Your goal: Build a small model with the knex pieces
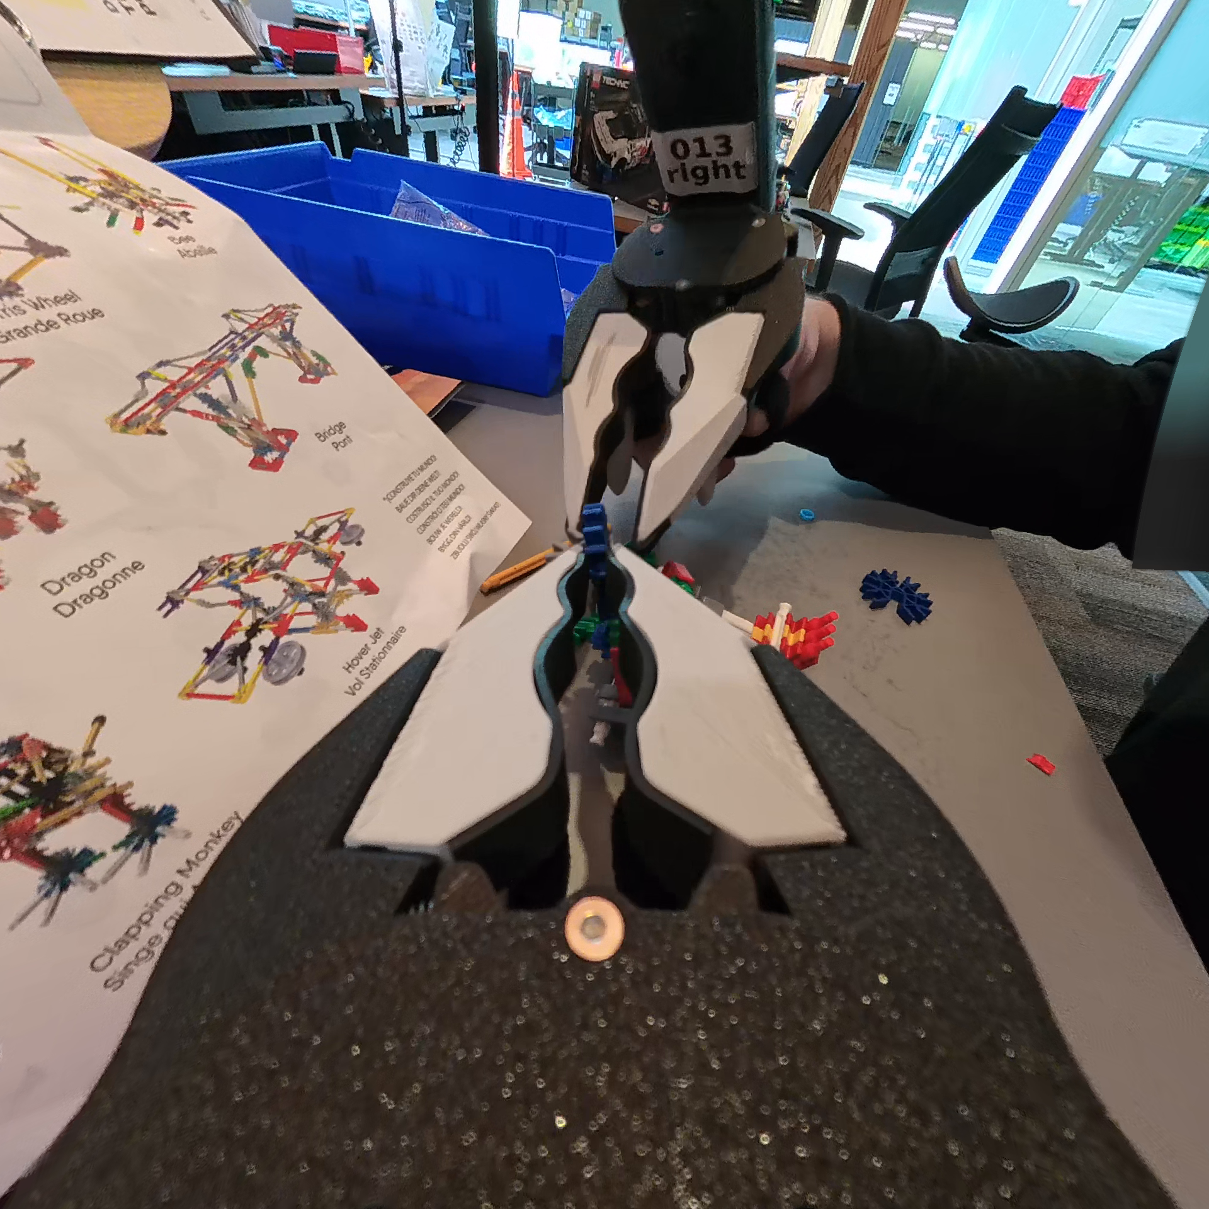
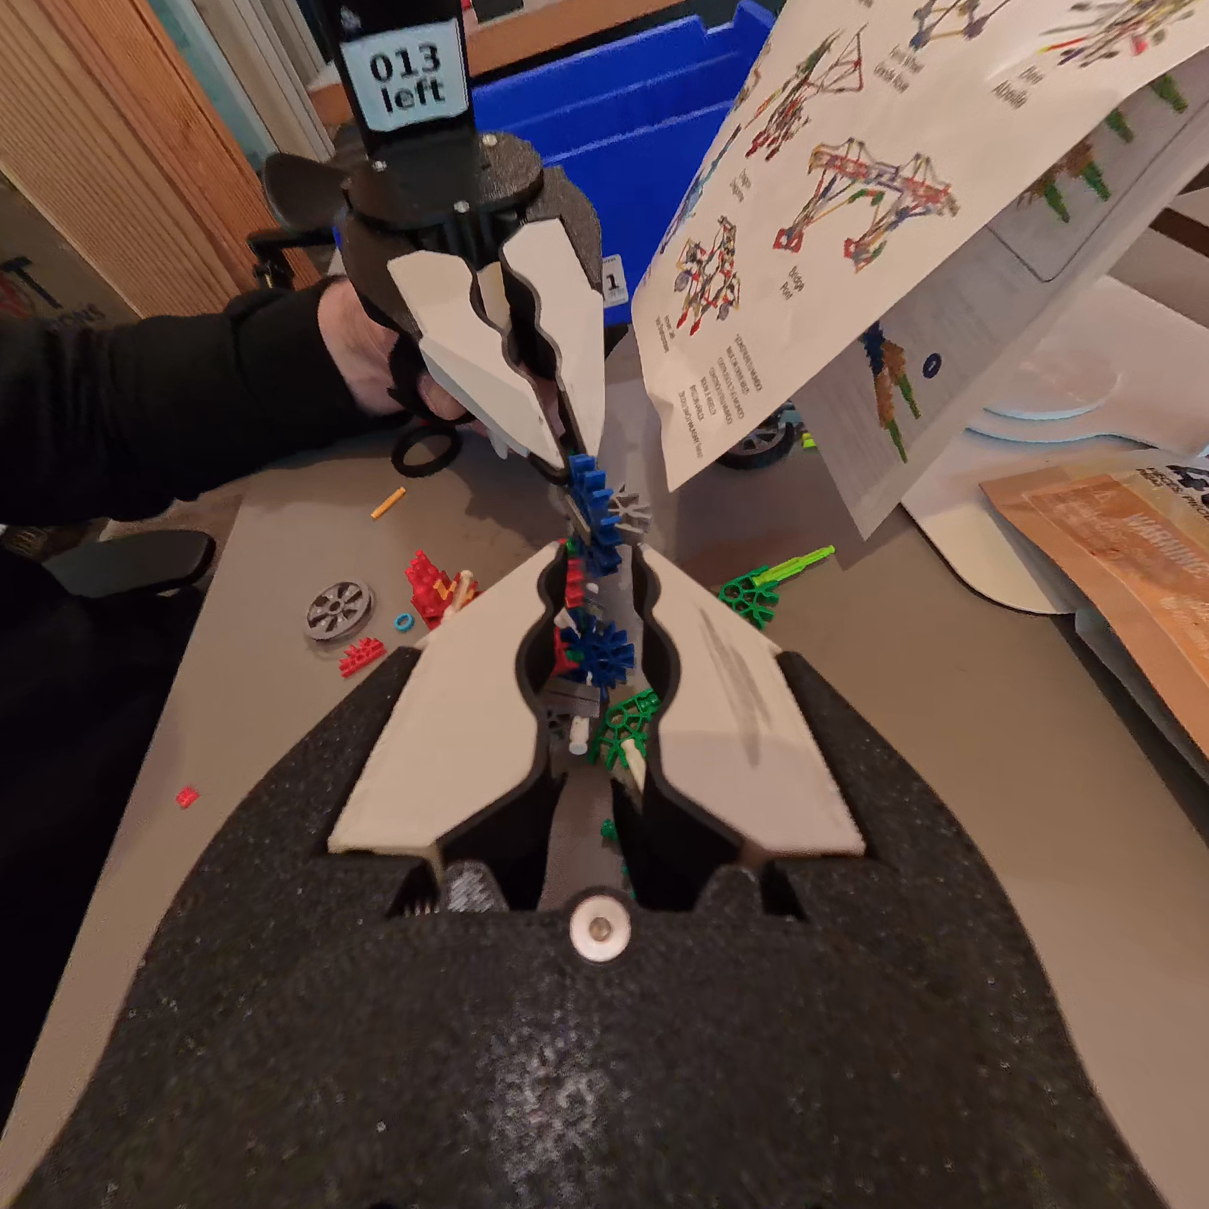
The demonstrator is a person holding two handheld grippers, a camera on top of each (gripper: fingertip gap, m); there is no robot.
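This is an office-style lab or maker workspace. A grey worktop (image 1: 916,687) carries scattered plastic construction-toy pieces (image 1: 795,638), a printed sheet of model pictures (image 1: 229,458) and a blue storage bin (image 1: 425,275). Behind it stand black office chairs (image 1: 948,216), further desks (image 1: 275,91) with gear on them, a boxed building set (image 1: 608,124), stacked blue and red bins (image 1: 1027,176) and glass partition walls (image 1: 1112,163). A wood-slat panel (image 2: 98,163) lines one side.
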